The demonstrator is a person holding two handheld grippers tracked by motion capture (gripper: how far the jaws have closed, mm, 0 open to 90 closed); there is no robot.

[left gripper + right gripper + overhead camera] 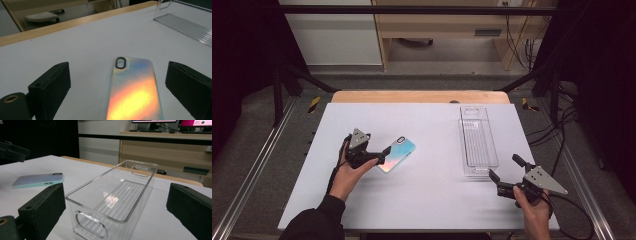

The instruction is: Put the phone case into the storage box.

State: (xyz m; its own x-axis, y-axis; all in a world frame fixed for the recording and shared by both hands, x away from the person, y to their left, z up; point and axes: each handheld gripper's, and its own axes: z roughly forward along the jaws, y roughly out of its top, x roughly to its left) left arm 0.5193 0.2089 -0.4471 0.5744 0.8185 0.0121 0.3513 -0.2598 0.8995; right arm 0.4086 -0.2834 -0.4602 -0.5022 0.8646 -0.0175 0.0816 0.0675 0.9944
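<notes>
Iridescent phone case [396, 154] flat on white table [422, 200], clear ribbed bin [478, 142] well apart.

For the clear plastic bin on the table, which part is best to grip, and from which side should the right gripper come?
Probably the near short wall of the clear bin, from the person's side. The right gripper is open and already faces that end. The bin stands upright and empty, so one jaw could go inside and one outside, above the handle cutout.

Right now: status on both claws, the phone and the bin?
Left claw open, straddling iridescent phone. Right claw open, facing clear bin. Bin empty. Nothing between.
</notes>
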